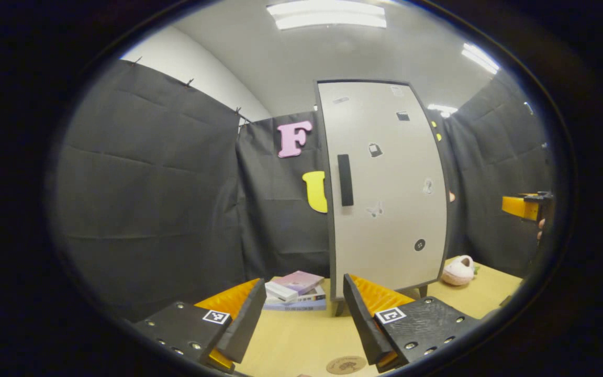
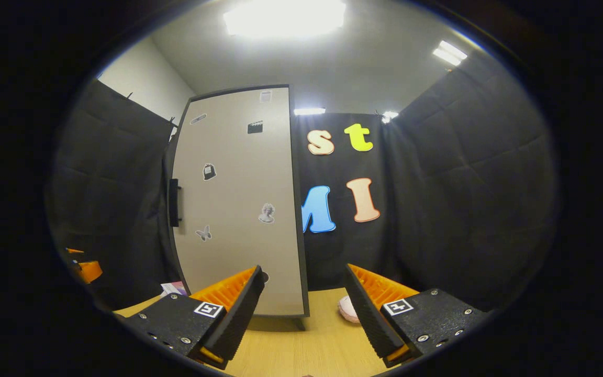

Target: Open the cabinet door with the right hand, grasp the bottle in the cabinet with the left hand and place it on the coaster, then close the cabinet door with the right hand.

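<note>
A tall pale cabinet (image 1: pixel 385 188) stands on the wooden table with its door shut; a dark vertical handle (image 1: pixel 345 179) sits near the door's left edge. In the right gripper view the same cabinet (image 2: pixel 238 209) rises at left of centre, its handle (image 2: pixel 174 202) on the left edge. A round cork coaster (image 1: pixel 346 365) lies on the table just ahead of my left gripper (image 1: pixel 301 324), which is open and holds nothing. My right gripper (image 2: pixel 304 314) is open too, well short of the door. The right gripper (image 1: pixel 524 207) also appears at the far right of the left gripper view. The bottle is hidden.
A stack of books (image 1: pixel 296 296) lies on the table left of the cabinet's foot. A pink plush slipper (image 1: pixel 458 270) rests to the cabinet's right, also seen as a slipper (image 2: pixel 348 309) past my right fingers. Black cloth walls close in on all sides.
</note>
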